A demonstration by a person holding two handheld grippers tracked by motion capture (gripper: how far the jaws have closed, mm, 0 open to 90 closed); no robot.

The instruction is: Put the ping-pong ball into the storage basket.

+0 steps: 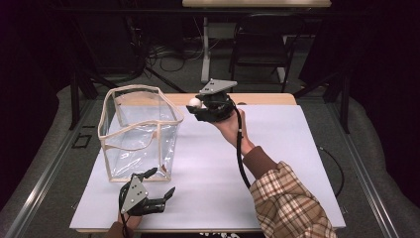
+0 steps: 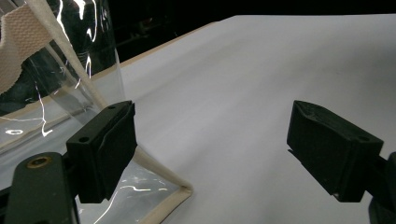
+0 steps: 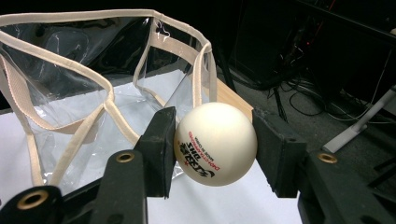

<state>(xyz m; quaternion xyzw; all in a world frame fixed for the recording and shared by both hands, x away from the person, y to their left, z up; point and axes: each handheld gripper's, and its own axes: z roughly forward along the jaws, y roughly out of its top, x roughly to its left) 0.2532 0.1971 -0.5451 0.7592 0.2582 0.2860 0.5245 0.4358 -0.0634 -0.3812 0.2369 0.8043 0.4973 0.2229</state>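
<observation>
A white table-tennis ball (image 3: 215,143) with red and black print is clamped between the pads of my right gripper (image 3: 214,149). In the high view the ball (image 1: 194,102) and right gripper (image 1: 197,106) hang in the air just right of the far rim of a clear plastic bag (image 1: 140,130) with beige trim. The bag stands open and upright on the white table (image 1: 277,148). My left gripper (image 1: 159,183) rests low by the bag's near right corner, jaws wide apart with nothing between them; one finger (image 2: 105,149) is beside the bag's bottom corner (image 2: 173,198).
The white table has bare surface right of the bag and around the person's plaid sleeve (image 1: 289,206). A dark chair (image 1: 262,42) and cables on the floor lie beyond the table's far edge. The right gripper's cable (image 1: 241,148) trails along the forearm.
</observation>
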